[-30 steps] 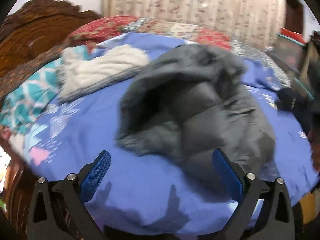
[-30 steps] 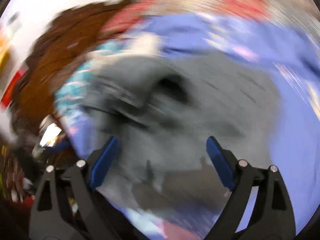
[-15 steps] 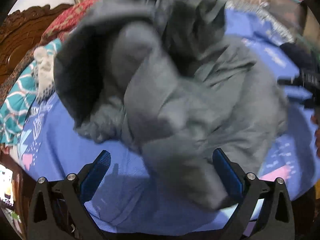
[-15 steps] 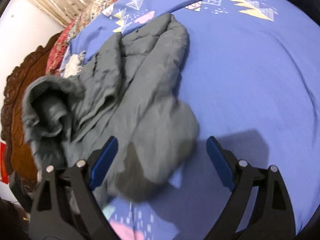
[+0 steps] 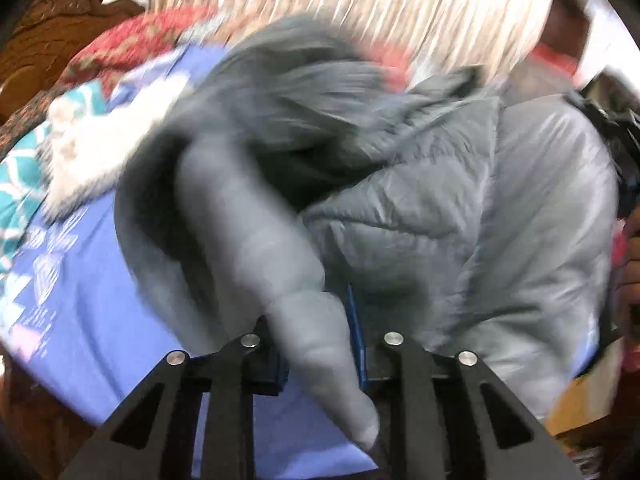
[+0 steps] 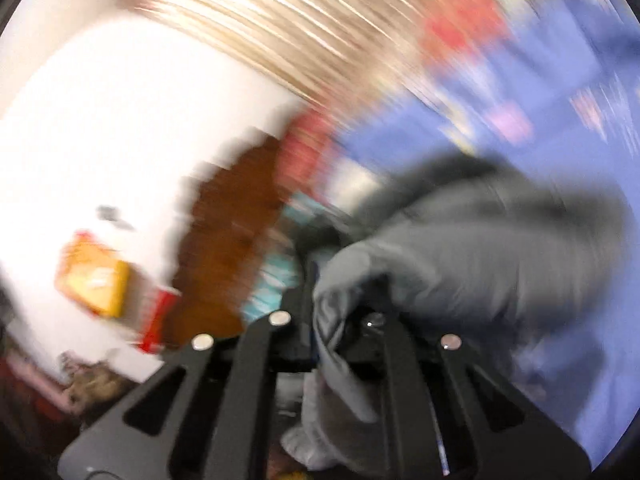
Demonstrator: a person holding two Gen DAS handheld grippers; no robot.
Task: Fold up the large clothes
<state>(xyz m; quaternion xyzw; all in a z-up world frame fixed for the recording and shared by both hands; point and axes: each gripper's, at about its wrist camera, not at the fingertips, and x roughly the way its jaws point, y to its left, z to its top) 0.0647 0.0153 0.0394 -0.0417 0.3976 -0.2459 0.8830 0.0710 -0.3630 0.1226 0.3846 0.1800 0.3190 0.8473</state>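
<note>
Grey jacket (image 5: 440,208) lifted, left gripper (image 5: 320,344) and right gripper (image 6: 340,320) clamping fabric

Grey quilted jacket (image 5: 440,208) on a blue bedsheet (image 5: 92,300) with pale, seemingly triangular prints; red patterned pillow (image 5: 132,40) far left.

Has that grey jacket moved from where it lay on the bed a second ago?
Yes. The grey jacket has come up off the blue bedsheet toward the curtain, with both the left tongs and right tongs clamped on it.
</note>
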